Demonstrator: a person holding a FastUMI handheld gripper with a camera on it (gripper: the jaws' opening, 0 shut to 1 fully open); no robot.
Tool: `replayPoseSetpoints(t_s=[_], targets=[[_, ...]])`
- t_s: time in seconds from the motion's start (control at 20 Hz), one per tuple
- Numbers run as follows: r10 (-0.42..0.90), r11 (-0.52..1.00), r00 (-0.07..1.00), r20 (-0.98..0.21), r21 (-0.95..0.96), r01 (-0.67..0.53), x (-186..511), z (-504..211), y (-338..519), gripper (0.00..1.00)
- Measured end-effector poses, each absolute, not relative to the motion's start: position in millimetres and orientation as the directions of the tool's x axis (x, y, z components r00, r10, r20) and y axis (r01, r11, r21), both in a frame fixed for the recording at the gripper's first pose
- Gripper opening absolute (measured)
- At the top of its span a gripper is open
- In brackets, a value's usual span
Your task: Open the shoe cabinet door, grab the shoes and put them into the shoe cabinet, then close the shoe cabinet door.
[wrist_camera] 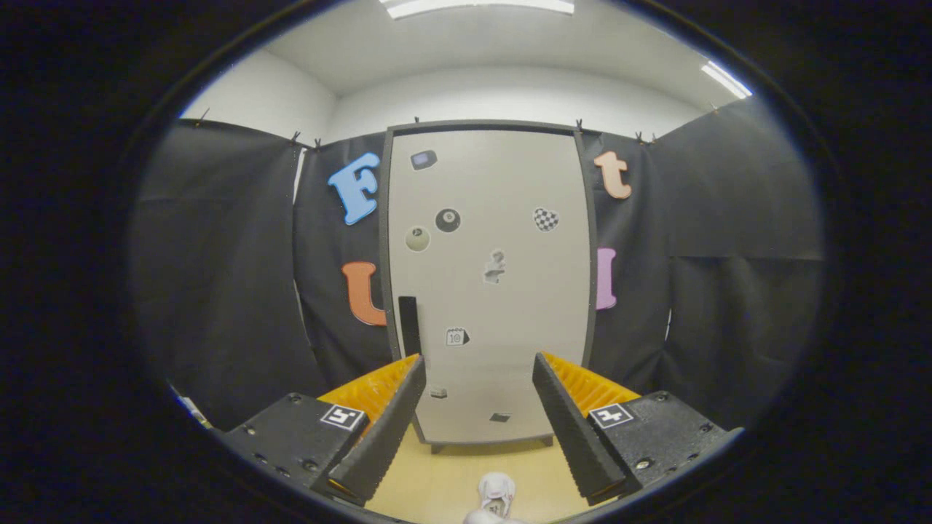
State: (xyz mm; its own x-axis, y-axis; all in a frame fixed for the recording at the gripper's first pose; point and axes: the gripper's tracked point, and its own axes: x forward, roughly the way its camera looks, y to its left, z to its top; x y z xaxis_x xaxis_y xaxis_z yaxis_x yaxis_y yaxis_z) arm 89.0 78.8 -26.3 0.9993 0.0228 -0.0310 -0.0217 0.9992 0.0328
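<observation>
One shoe cabinet (pixel 488 284) with one closed door carrying one dark handle (pixel 408 324) and eight small stickers; one pale shoe (pixel 496 493); one gripper (pixel 478 371), two fingers spread apart

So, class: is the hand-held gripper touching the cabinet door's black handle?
Apart. The gripper view shows the hand-held gripper open, with the closed shoe cabinet door well beyond its fingers and bare floor between; the black handle stands untouched.
</observation>
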Motion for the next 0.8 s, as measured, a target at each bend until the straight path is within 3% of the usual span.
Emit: replayPoseSetpoints(t_s=[0.8], targets=[[0.126,0.991,0.985,-0.12,0.063,-0.12,295,-80,168,0.97]])
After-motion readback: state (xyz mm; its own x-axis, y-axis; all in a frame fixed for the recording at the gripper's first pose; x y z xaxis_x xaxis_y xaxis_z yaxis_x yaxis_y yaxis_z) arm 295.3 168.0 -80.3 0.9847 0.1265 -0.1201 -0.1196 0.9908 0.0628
